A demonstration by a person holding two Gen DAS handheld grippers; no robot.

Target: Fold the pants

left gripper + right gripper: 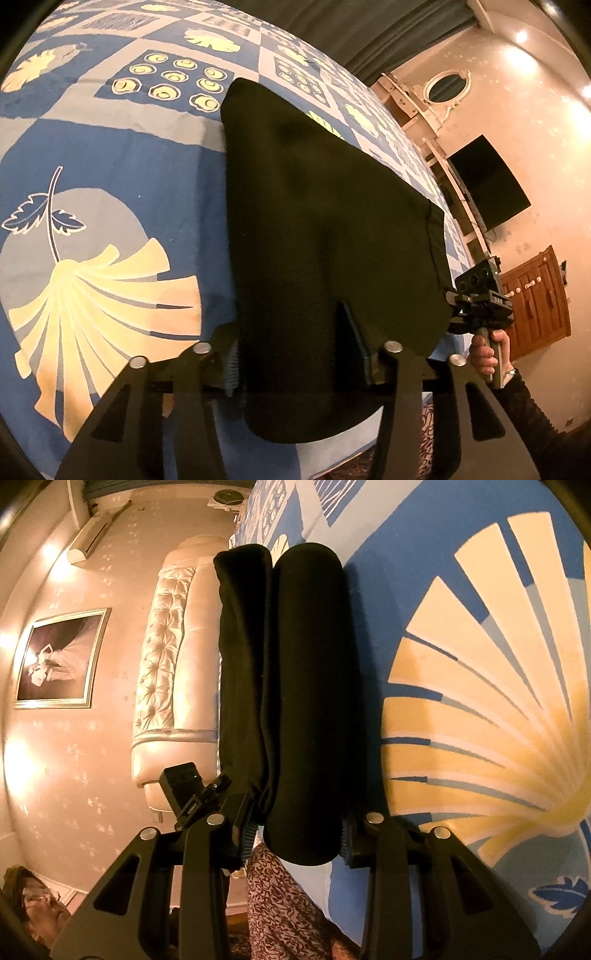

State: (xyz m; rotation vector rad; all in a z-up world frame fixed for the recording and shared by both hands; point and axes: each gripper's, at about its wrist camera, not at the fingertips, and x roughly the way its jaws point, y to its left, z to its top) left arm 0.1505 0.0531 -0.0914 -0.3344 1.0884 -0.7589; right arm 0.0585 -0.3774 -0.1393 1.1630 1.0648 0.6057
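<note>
Black pants point(325, 229) lifted over the bed point(110, 155), left gripper point(299, 354) and right gripper point(295, 827) each clamped on cloth; judgement: keep edges level and taut while laying the fold down.

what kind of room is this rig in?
Most likely a home bedroom: the black pants lie on a bed with a blue patterned bedspread, a tufted headboard stands by the wall, and a wall-mounted TV faces it.
</note>
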